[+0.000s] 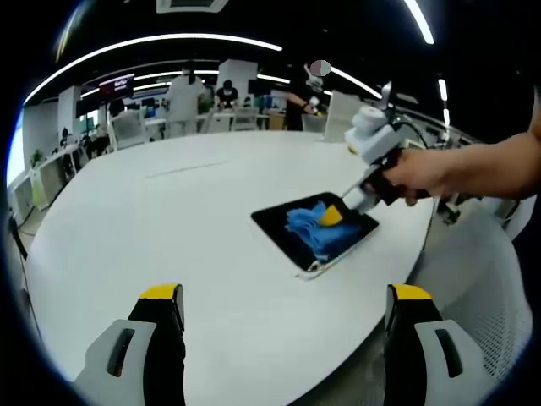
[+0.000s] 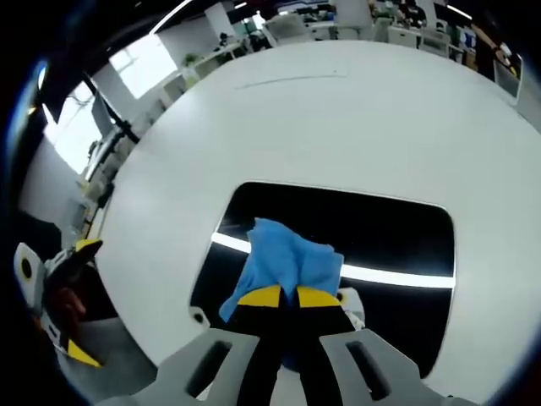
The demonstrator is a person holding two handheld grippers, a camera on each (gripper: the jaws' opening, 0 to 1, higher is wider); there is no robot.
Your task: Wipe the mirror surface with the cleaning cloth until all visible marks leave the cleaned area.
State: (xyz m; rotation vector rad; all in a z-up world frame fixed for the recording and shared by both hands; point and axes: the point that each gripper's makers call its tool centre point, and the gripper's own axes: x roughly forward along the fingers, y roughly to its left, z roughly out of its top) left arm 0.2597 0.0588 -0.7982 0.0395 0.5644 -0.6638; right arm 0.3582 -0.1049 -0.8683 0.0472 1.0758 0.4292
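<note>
Right jaws: your right gripper [image 2: 280, 298] is pinched tight on the soft blue cleaning cloth [image 2: 286, 264], so it cannot slip while you rub.
Left jaws: your left gripper [image 1: 283, 317] is spread wide, holding nothing, hanging back from the work so it stays out of the way.
Mirror: the flat dark rectangular mirror [image 2: 380, 228] lies under your right jaws, on the round white table [image 2: 338, 118].
Cloth: it sits bunched on the glass just ahead of your right jaws.
Marks: too small to tell.

The blue cloth [image 2: 287, 269] hides part of the mirror [image 2: 397, 245].
</note>
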